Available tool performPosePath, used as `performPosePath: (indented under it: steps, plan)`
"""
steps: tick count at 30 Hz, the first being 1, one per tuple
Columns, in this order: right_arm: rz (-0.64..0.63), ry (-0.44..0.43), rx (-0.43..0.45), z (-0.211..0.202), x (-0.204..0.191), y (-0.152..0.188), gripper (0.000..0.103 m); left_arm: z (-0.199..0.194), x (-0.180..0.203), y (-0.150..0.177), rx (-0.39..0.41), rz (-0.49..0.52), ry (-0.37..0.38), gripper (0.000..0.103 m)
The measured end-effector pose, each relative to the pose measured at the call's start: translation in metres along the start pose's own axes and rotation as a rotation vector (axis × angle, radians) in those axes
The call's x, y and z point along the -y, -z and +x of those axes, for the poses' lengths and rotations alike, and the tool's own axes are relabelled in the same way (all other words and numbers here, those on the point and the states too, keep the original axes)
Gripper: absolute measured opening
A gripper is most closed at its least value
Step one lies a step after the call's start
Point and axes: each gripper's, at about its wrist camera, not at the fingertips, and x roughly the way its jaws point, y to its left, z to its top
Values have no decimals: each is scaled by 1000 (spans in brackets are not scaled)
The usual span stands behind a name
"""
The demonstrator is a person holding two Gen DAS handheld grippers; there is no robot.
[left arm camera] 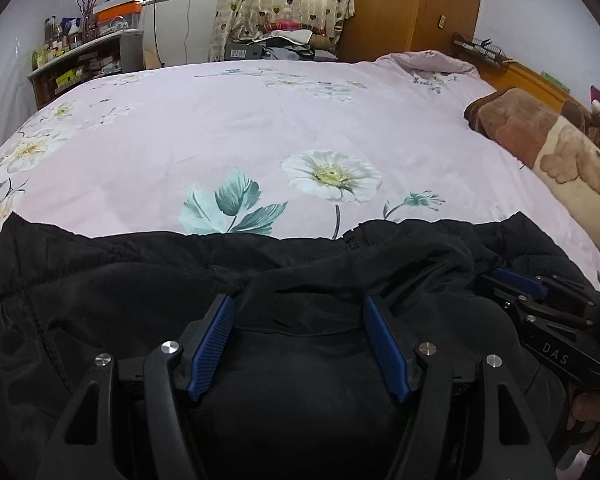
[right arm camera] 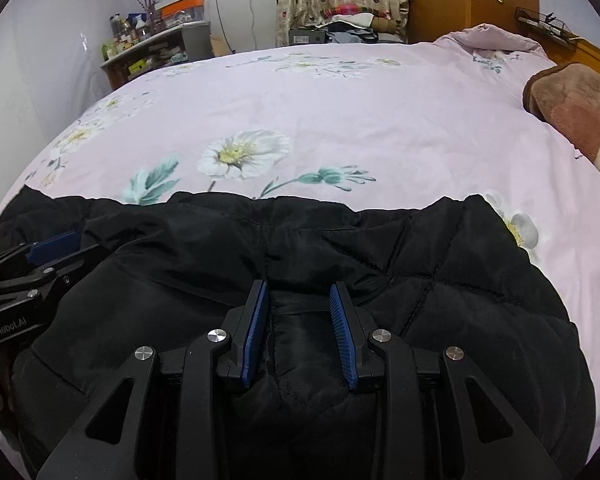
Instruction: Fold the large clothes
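A black quilted jacket (left arm camera: 100,280) lies bunched on the near part of the bed, with its padded panels (right arm camera: 460,280) spreading to the right. My left gripper (left arm camera: 298,304) stands wide, and a thick bulge of the jacket fills the gap between its blue pads (left arm camera: 212,344). My right gripper (right arm camera: 299,286) is narrower and pinches a fold of the same jacket along a seam. Each wrist view shows the other gripper at its edge: the right gripper (left arm camera: 512,284) at the right and the left gripper (right arm camera: 52,248) at the left, both on the jacket.
The bed is covered by a pink floral sheet (left arm camera: 260,128). A brown plush blanket (left arm camera: 540,136) and a crumpled pink quilt (left arm camera: 428,64) lie along its right side. A cluttered shelf (left arm camera: 84,60) stands at the far left and a wooden wardrobe (left arm camera: 412,0) at the back.
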Motion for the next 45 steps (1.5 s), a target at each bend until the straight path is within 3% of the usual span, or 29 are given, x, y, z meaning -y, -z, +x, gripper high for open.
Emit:
performPosePath:
  steps: [5,8,10,12,15,26,34,38,41,45]
  plan:
    - [-5,-2,-5,-28,1,-12,32,-34,-11,-12,-34,-20,30,69]
    - [14,2,84,-71,17,-13,32,-80,-32,-11,79,3,20,69]
    - [26,43,105,-84,30,-6,32,-100,-53,-4,126,7,-41,69]
    - [50,90,88,-81,50,6,32,-99,-86,8,107,-31,-117,69]
    - [90,109,55,-64,70,21,32,-82,-122,25,58,-128,-117,70]
    - [100,122,73,-35,80,34,32,-55,-121,42,117,-143,-119,71]
    - [86,141,56,-33,76,32,32,-56,-119,39,89,-144,-131,71]
    - [59,174,8,-53,70,17,32,-81,-122,26,60,-149,-116,70]
    - [68,137,60,-92,70,16,32,-119,-124,30,98,-140,-101,70]
    - [84,88,109,-138,69,30,32,-161,-122,57,140,-120,-99,65]
